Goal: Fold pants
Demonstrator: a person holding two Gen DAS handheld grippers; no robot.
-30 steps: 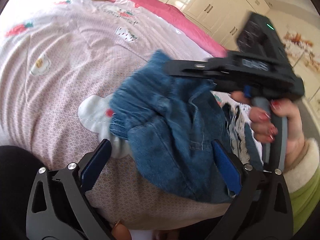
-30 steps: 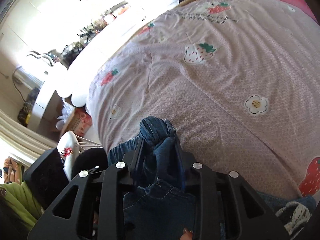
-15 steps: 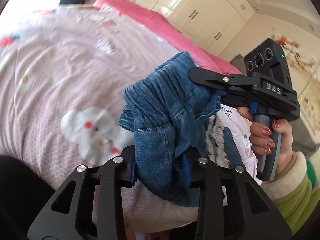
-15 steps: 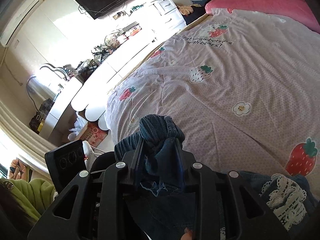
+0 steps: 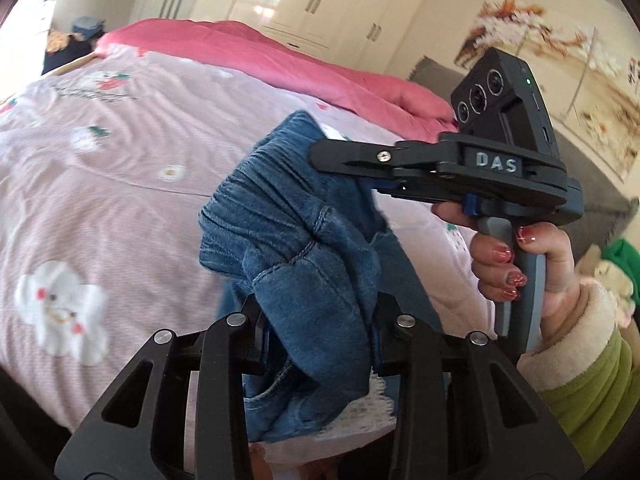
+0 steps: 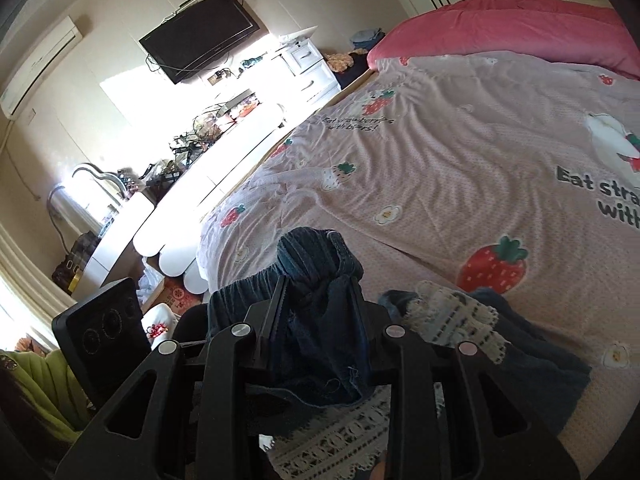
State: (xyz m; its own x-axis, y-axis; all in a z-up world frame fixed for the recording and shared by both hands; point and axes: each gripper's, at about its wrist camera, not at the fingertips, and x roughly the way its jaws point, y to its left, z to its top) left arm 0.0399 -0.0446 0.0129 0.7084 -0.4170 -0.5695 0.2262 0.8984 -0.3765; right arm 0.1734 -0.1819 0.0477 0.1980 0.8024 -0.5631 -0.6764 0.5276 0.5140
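The blue denim pants (image 5: 304, 248) hang bunched between both grippers, lifted above the bed. My left gripper (image 5: 318, 332) is shut on a thick fold of the denim. My right gripper (image 5: 320, 156) shows in the left wrist view, shut on the waistband end higher up. In the right wrist view my right gripper (image 6: 318, 300) is shut on the dark bunched denim (image 6: 320, 260). A white lace-trimmed part (image 6: 456, 320) of the pants lies low on the bed.
The pink strawberry-print bedspread (image 6: 460, 168) stretches ahead, with a pink duvet (image 5: 280, 60) at the far end. A white desk (image 6: 224, 152) with clutter and a wall TV (image 6: 200, 40) stand left of the bed. Wardrobes (image 5: 320, 4) line the far wall.
My left gripper closed on the denim. Both grippers have lifted the pants up off the bed, and the views tilted up toward the room.
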